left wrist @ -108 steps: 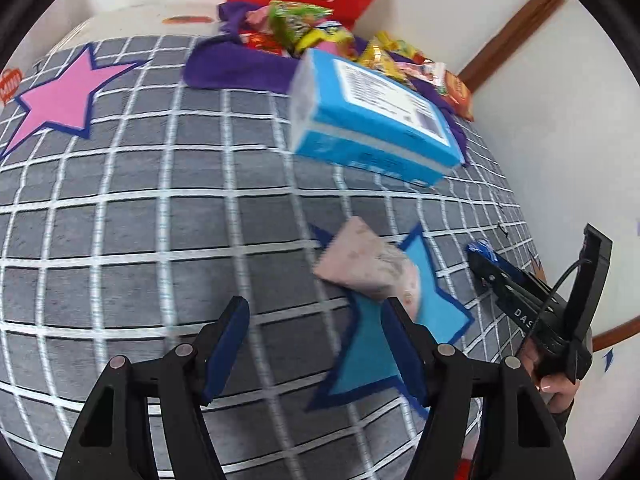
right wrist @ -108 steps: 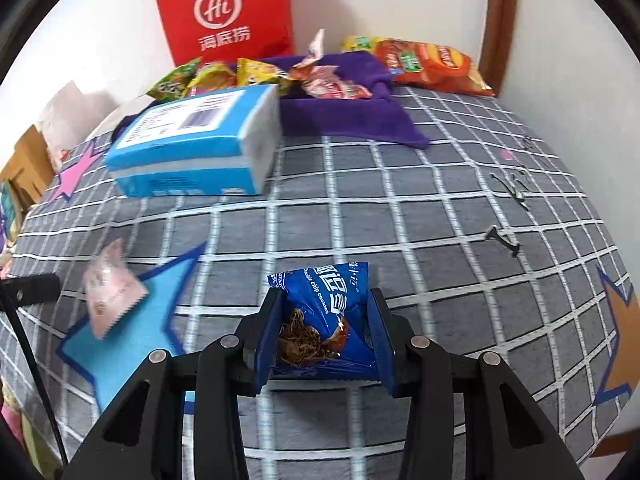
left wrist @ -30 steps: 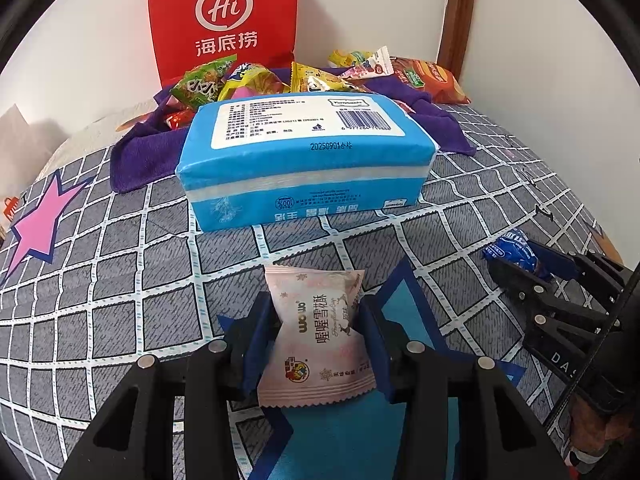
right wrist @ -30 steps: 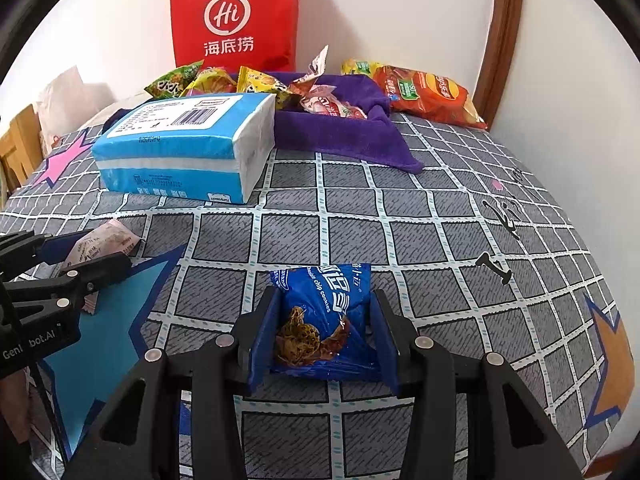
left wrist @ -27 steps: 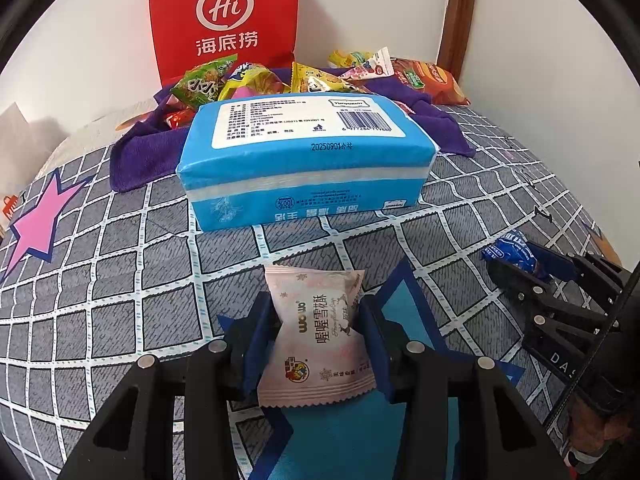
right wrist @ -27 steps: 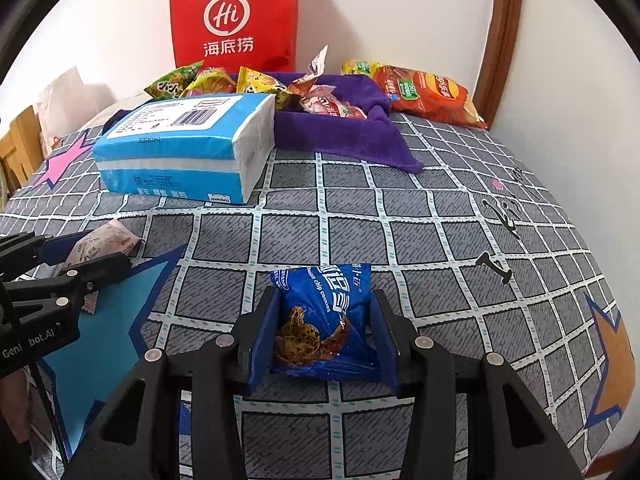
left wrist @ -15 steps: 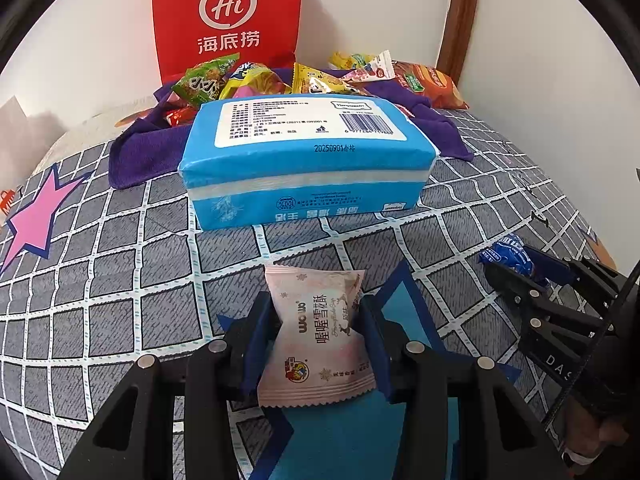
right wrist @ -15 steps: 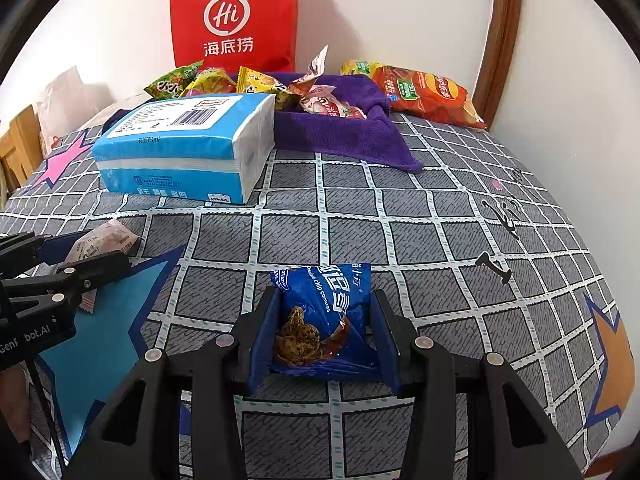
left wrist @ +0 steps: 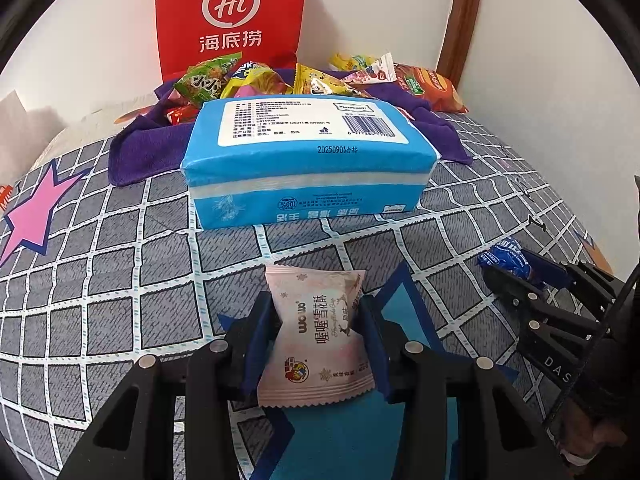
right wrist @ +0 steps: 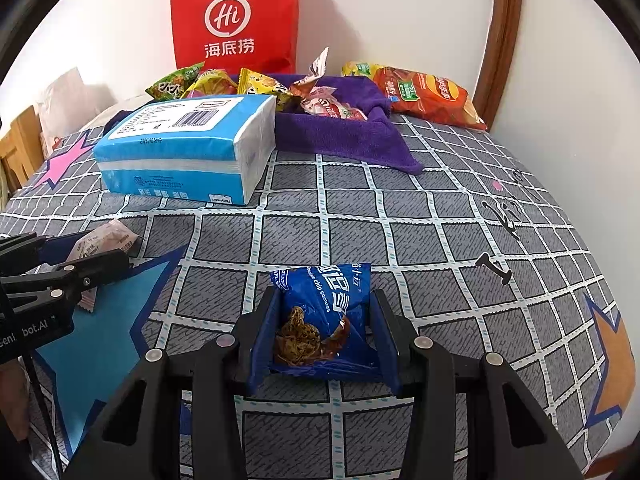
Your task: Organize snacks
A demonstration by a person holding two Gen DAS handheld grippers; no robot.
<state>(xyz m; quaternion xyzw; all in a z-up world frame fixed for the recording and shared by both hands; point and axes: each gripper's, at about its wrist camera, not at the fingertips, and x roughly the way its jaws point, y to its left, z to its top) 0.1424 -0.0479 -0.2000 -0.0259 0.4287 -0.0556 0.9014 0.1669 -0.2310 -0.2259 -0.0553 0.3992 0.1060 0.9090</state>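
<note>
My left gripper [left wrist: 316,320] is shut on a pink snack packet [left wrist: 318,332], its blue pads pressing both sides, just above the grey checked cloth [left wrist: 100,272]. My right gripper [right wrist: 322,320] is shut on a blue cookie packet [right wrist: 324,312] in the same way. Seen from the left wrist, the right gripper [left wrist: 520,276] and its blue cookie packet [left wrist: 504,258] sit at the right edge. Seen from the right wrist, the left gripper [right wrist: 84,252] holds the pink snack packet [right wrist: 106,240] at the left. A purple cloth [right wrist: 348,136] at the back holds several snack bags.
A blue tissue pack [left wrist: 308,164] lies between the grippers and the purple cloth [left wrist: 140,148]. A red paper bag [left wrist: 232,16] stands against the back wall. An orange chip bag [right wrist: 424,96] lies by a wooden door frame [right wrist: 504,36]. A hand [right wrist: 14,400] shows at the lower left.
Since 3.6 s ago my left gripper has swung round to the pink packet and shut on it. Over the last second nothing has visibly moved.
</note>
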